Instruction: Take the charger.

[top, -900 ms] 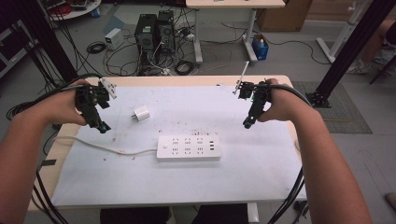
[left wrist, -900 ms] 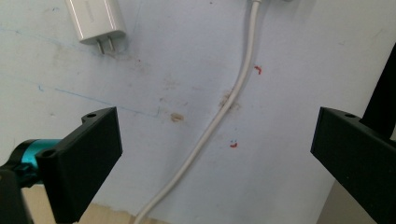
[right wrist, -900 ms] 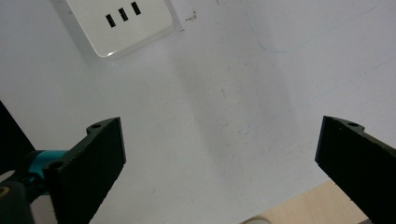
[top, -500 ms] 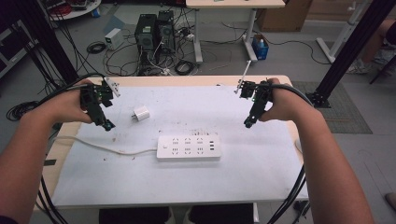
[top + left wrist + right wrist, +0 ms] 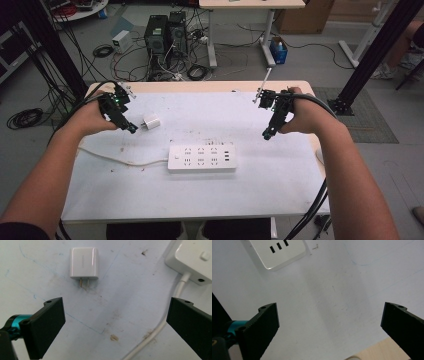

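The work looks barely begun: the white USB charger plug (image 5: 83,263) lies flat on the desk (image 5: 280,180), untouched, prongs toward the left hand-held gripper (image 5: 113,322), at about 10 o'clock from the white power strip (image 5: 201,158) and apart from it. That gripper hovers just beside the charger with its jaws wide apart and nothing between them. The right hand-held gripper (image 5: 329,327), at about 2 o'clock from the strip, is equally wide and empty, so grasping the charger and seating it in a socket are, I judge, all left to do.

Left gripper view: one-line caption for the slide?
Open left gripper hovering over the table, jaws wide apart, a white charger lying flat ahead with prongs toward the camera, power strip and its cord alongside.
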A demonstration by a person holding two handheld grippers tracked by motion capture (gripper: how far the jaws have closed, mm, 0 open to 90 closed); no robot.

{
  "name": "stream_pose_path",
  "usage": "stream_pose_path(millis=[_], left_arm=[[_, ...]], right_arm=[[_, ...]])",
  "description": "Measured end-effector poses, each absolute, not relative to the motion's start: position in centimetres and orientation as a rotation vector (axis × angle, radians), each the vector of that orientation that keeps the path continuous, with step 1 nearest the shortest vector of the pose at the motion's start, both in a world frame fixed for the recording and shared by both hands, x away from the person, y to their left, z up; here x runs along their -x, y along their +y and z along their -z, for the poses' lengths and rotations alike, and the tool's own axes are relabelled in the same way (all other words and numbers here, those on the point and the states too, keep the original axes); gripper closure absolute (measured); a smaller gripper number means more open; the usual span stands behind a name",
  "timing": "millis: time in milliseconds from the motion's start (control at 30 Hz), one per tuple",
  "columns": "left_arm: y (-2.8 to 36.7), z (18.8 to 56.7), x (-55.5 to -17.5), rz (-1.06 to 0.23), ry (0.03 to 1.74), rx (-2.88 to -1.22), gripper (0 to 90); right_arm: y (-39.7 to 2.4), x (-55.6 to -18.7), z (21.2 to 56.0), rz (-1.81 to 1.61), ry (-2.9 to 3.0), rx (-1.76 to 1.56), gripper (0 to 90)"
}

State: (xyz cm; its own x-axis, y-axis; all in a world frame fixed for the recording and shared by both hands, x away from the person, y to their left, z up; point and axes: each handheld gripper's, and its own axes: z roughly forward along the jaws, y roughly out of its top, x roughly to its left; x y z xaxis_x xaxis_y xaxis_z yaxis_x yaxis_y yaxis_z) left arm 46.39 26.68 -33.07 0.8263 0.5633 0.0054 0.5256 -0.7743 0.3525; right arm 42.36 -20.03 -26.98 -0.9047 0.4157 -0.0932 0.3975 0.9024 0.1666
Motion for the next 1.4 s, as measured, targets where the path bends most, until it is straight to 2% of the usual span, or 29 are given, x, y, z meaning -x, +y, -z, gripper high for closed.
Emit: stream_pose_path(millis=[333, 600, 1067, 1300, 1400], left_arm=[[26.5, 36.8, -48.8, -0.17, 0.914, -2.597, 2.0], [26.2, 38.4, -50.1, -0.203, 0.952, -2.53, 2.0], [24.8, 40.3, -51.3, -0.262, 0.895, -2.531, 2.0], [25.1, 40.7, -51.7, -0.226, 0.917, -2.507, 13.3], [25.0, 40.9, -51.8, -0.225, 0.916, -2.511, 13.8]], right_arm=[[-19.3, -43.0, 27.9, -0.21, 2.958, -0.613, 1.1], [-19.4, -42.8, 27.8, -0.207, 2.94, -0.617, 1.1], [-20.0, -42.1, 27.5, -0.207, 2.904, -0.622, 1.1], [-20.4, -41.9, 27.2, -0.223, 2.892, -0.632, 1.1], [-20.5, -41.9, 27.2, -0.221, 2.888, -0.637, 1.1]])
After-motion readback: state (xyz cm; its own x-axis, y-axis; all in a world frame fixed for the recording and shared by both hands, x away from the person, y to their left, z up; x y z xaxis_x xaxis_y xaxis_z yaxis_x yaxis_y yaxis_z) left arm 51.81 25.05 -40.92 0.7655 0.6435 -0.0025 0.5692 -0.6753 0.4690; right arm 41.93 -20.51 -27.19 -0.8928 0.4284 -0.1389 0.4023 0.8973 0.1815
